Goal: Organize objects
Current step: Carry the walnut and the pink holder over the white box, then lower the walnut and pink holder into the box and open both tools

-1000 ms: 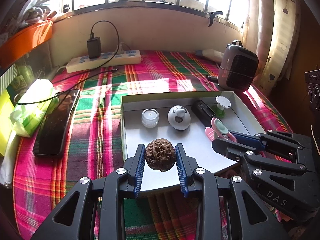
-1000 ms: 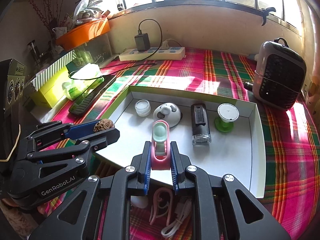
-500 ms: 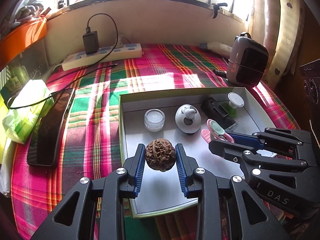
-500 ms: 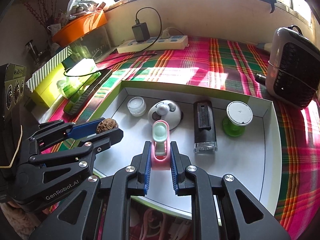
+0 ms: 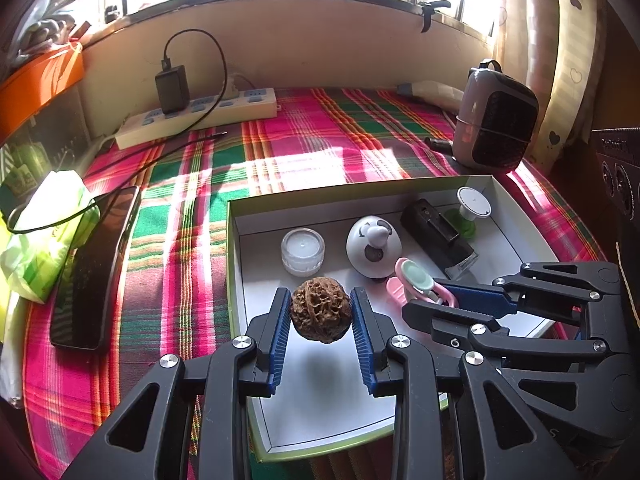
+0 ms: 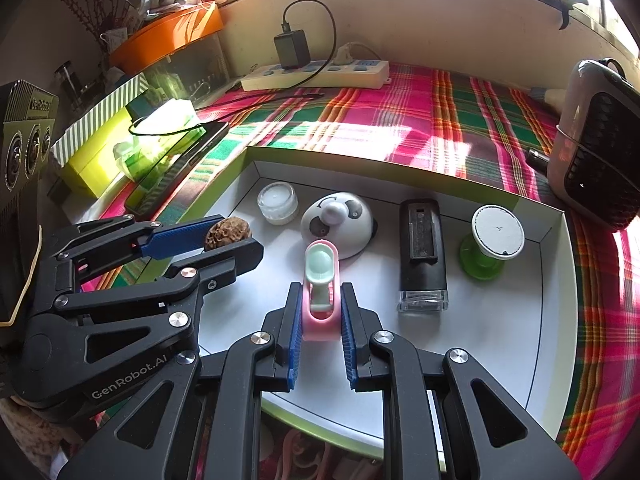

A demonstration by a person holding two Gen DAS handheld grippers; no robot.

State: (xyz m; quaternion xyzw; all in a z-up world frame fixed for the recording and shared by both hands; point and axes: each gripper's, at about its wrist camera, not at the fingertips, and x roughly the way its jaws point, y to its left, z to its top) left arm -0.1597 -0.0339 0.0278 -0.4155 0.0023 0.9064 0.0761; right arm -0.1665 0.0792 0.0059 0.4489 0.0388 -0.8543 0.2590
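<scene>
Scene: shallow white box [image 5: 236,264] with green outer walls on a plaid cloth [image 5: 280,136] below a window; all places below are given from this box.
Left gripper [image 5: 321,312]: jaws closed on a wrinkled brown walnut [image 5: 321,315], held clear of the box floor over its near left part; a soft shadow lies on the floor beneath.
Right gripper [image 6: 319,304]: jaws closed on the lower part of a pink clip with a mint-green pad [image 6: 319,280], over the near middle of the box.
Already in the box: along the far wall, a small white jar [image 6: 277,201], a panda-faced dome [image 6: 339,224], a black flat case [image 6: 423,248] and a green-footed stand with a white disc [image 6: 494,240].
Just changed: a second ago both grippers hung over the near rim; now both loads are carried further in, over the floor, close behind the row.
Meaning for the task: both items look close to being set down; neither is released yet.
Only the left view shows: the walnut's full gap above the floor, and the dark phone [image 5: 94,268] lying left of the box.
Only the right view shows: the clip held square between the pads, and pink looped items and a white cord [image 6: 296,456] outside the near rim.
Risk: the walnut is round and may roll toward the jar once freed.
</scene>
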